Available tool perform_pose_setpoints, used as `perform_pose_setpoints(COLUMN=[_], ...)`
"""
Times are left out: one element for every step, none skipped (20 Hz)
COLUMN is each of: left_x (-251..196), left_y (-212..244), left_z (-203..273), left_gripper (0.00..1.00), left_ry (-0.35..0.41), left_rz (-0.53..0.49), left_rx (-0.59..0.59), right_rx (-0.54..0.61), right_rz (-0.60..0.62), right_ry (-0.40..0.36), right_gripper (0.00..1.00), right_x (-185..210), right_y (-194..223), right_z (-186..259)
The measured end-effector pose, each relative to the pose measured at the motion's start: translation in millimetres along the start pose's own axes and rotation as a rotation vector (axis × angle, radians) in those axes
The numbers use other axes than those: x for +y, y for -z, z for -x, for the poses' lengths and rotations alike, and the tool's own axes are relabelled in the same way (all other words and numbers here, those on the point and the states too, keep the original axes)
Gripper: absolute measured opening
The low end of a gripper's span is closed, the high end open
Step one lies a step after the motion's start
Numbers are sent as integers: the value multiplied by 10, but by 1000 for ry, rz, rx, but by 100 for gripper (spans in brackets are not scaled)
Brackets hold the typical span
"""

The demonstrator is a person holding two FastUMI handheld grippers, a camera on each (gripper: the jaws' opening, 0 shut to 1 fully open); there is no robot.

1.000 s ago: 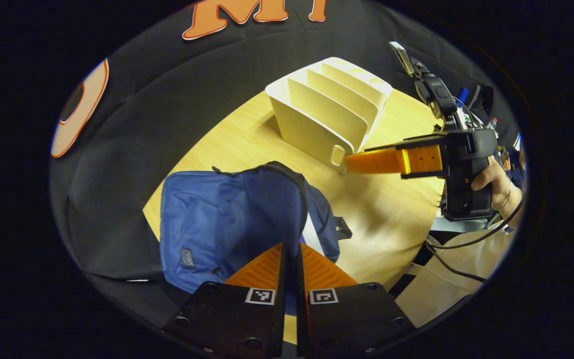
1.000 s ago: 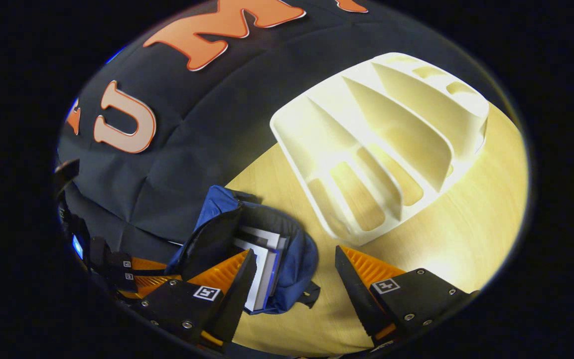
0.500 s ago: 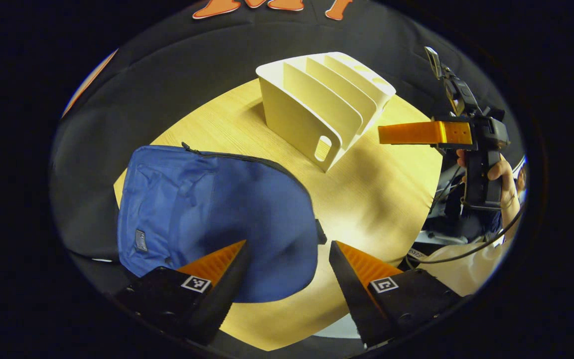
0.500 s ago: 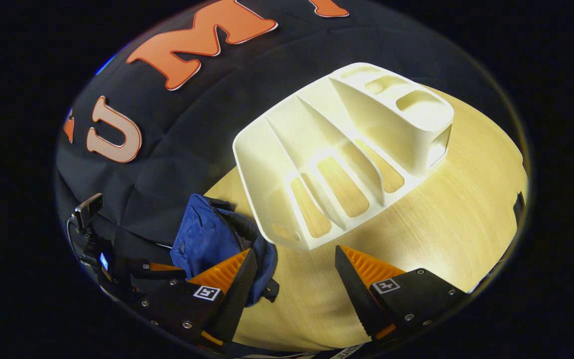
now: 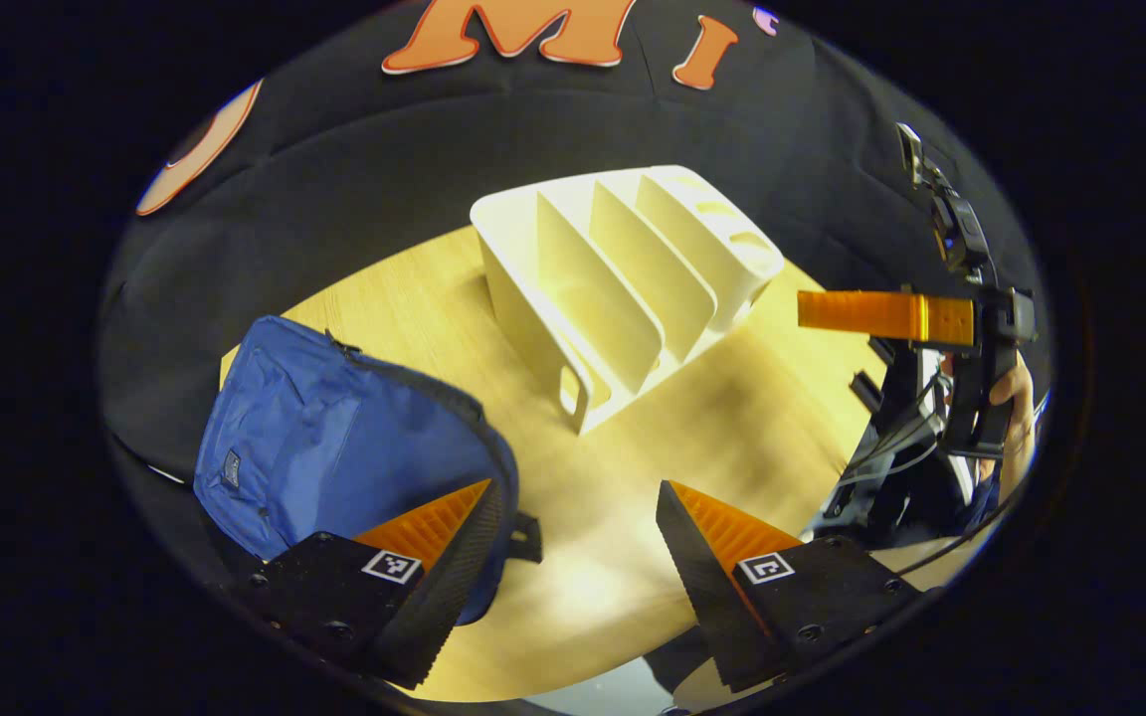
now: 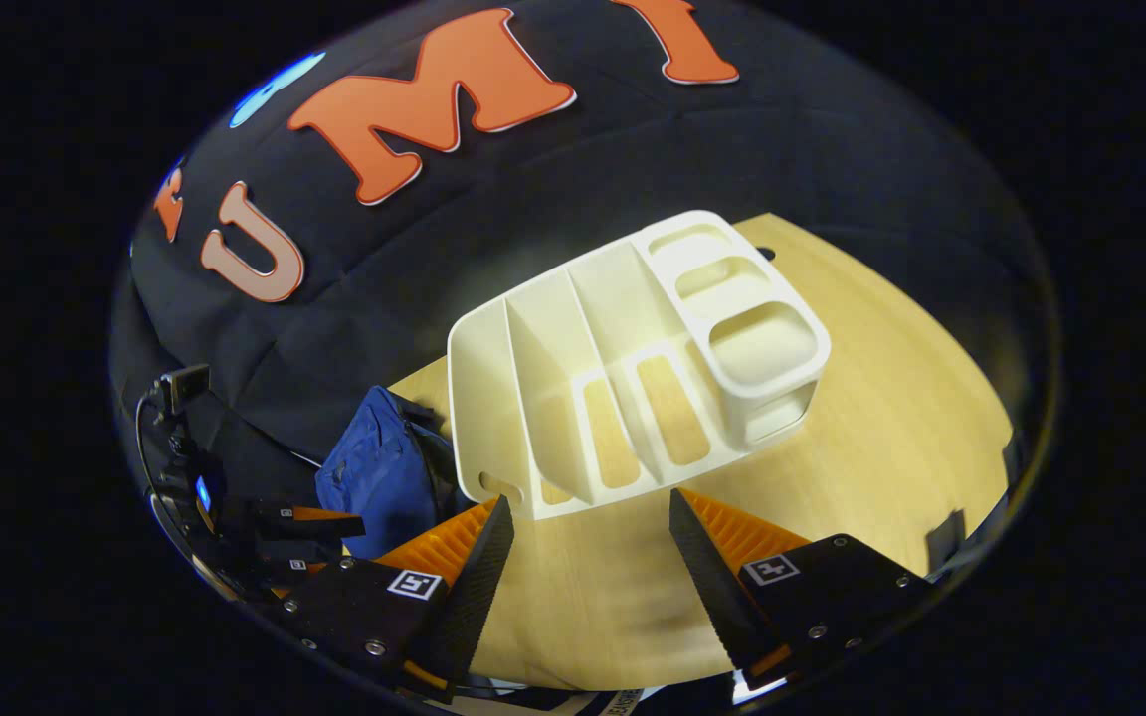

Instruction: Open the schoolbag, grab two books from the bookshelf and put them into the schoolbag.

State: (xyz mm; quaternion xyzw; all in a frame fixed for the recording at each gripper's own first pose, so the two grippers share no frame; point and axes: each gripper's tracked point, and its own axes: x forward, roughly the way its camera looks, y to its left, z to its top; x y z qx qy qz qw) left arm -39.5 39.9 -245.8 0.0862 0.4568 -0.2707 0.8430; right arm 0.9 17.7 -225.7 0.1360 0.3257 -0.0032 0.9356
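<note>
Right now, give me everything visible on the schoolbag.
The schoolbag is blue fabric, soft and slumped, with a dark zipper edge running along its top and a small patch on its front. It lies on the wooden table, near the edge by the black cloth, left of the white bookshelf and apart from it. The left gripper hangs open above its near corner, not gripping it. Whether the zipper is open cannot be told; no books show inside.

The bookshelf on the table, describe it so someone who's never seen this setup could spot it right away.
Start at the wooden table in front of the black cloth wall. Near its middle stands the bookshelf, a cream plastic rack with upright dividers forming open slots and small round-cornered cups at one end. Its neighbour, the schoolbag, is soft blue fabric; the rack is rigid, pale and holds no books.
</note>
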Motion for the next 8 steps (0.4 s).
perform_pose_setpoints(left_x=[-94, -203, -314, -310, -332, -313, -286, -247], left_y=[-67, -131, -210, -251, -334, -358, -410, -426], left_z=[1, -33, -16, -50, -44, -40, -21, -25], left_gripper=[100, 99, 100, 99, 99, 99, 99, 99], left_ry=[1, 3, -2, -14, -32, -54, -79, -106], left_rz=[21, 40, 55, 65, 68, 62, 54, 49], left_rx=[-39, -73, -103, -131, -169, -210, -253, -294], right_rx=[-24, -52, -78, -106, -141, -181, -222, -265], right_rz=[36, 69, 98, 123, 147, 171, 197, 219], right_ry=[4, 4, 5, 1, -3, -8, -10, -11], right_gripper=[94, 94, 94, 94, 94, 94, 94, 94], right_x=[-81, -149, -207, -250, -277, -302, -334, -369], right_y=[-97, -191, -289, -381, -502, -625, -728, -822], right_z=[100, 200, 292, 399, 510, 630, 755, 884])
